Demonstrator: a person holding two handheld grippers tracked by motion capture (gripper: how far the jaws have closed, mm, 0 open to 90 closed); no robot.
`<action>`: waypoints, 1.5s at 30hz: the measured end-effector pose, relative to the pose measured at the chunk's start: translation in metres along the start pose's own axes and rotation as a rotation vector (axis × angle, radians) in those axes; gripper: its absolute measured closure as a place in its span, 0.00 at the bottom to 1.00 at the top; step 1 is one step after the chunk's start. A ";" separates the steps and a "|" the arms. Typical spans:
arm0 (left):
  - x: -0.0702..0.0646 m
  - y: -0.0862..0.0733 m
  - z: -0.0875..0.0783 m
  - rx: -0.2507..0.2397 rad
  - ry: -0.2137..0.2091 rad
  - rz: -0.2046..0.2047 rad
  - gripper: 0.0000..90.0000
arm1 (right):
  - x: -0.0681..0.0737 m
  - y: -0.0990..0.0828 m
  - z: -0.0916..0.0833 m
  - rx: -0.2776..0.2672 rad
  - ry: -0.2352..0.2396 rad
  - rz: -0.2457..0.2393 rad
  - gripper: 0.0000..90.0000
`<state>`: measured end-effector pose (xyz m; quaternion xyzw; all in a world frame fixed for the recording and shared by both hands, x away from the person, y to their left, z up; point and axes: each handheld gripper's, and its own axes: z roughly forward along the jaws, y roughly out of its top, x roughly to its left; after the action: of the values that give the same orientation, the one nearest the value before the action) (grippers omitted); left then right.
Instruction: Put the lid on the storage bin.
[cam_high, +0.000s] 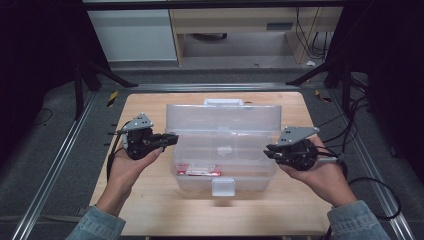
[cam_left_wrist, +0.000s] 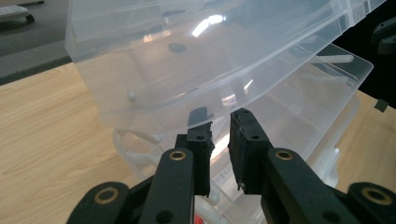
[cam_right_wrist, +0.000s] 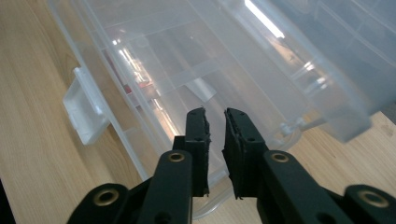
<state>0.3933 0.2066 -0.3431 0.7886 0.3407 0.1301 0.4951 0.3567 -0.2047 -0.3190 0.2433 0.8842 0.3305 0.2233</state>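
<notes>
Box: clear plastic storage box (cam_high: 225, 150), standing open at the middle of the wooden surface (cam_high: 150, 210), lid raised and leaning back.
Left jaws: nearly pressed together, a narrow slit between them, nothing pinched; in the left gripper view they point at the lower corner of the lid (cam_left_wrist: 187, 60) and appear just short of it, contact not certain.
Right jaws: nearly pressed together, nothing between them; in the right gripper view they hang over the near rim of the tray, apart from it.
Left gripper (cam_high: 170, 139): held level at the left end of the box, pointing inward.
Right gripper (cam_high: 270, 151): held level at the right end of the box, pointing inward.
Hands: left hand (cam_high: 131, 167) and right hand (cam_high: 320, 175) each cradle a gripper from below.
Contents: red-and-white packet (cam_high: 202, 172) lying in the front compartment; a small clear piece further back, too faint to identify.
Latch: white tab (cam_high: 223, 186) at the front, hanging free.
Step in hand: judged to be the approach to the lid from both ends, box contents already in place.
Next move: likely bring both grippers against the lid ends, tip it forward evenly, then press the latch home.
Caution: uneven push could slide the light box on the surface.
</notes>
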 end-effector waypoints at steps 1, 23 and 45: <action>0.000 -0.001 0.000 0.002 -0.002 -0.001 0.88 | -0.001 -0.001 0.000 -0.005 0.001 0.004 0.90; -0.005 -0.023 -0.005 0.016 -0.048 0.027 0.93 | -0.001 -0.025 -0.010 0.000 -0.012 0.046 0.91; -0.002 -0.041 -0.013 0.015 -0.045 -0.010 0.98 | 0.000 -0.043 -0.016 0.007 -0.002 0.084 0.88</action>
<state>0.3685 0.2258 -0.3724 0.7933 0.3344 0.1071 0.4974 0.3355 -0.2412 -0.3379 0.2813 0.8742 0.3360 0.2092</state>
